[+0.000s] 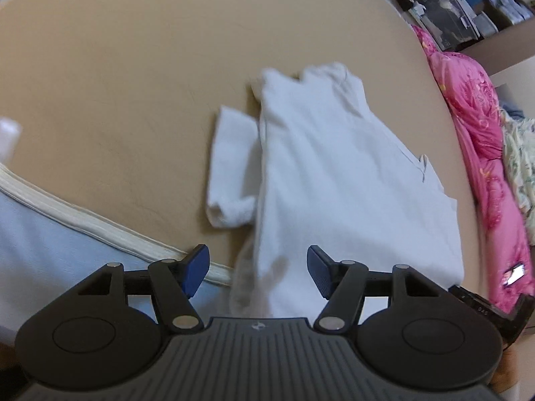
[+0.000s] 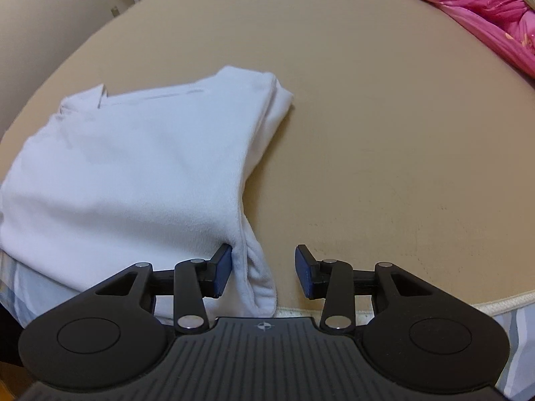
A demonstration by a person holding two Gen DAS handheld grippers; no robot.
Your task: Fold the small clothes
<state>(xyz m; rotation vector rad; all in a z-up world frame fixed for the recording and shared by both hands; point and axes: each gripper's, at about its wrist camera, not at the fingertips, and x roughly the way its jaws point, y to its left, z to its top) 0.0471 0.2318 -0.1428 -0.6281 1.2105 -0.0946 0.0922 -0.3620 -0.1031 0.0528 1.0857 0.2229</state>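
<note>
A small white garment (image 1: 334, 173) lies partly folded on the tan mattress (image 1: 117, 83), one short sleeve (image 1: 230, 170) sticking out to its left. My left gripper (image 1: 257, 272) is open and empty, hovering over the garment's near hem. In the right wrist view the same garment (image 2: 133, 167) lies at left with its folded edge running down the middle. My right gripper (image 2: 264, 274) is open, its jaws either side of the garment's near corner (image 2: 257, 280), with the left pad (image 2: 222, 275) against the cloth.
A pink quilt (image 1: 485, 167) is bunched along the mattress's right side; it also shows in the right wrist view (image 2: 485, 10). The mattress's piped edge (image 1: 83, 220) and a pale blue sheet (image 1: 50, 250) lie near me. Shelves with clutter (image 1: 468, 6) stand beyond.
</note>
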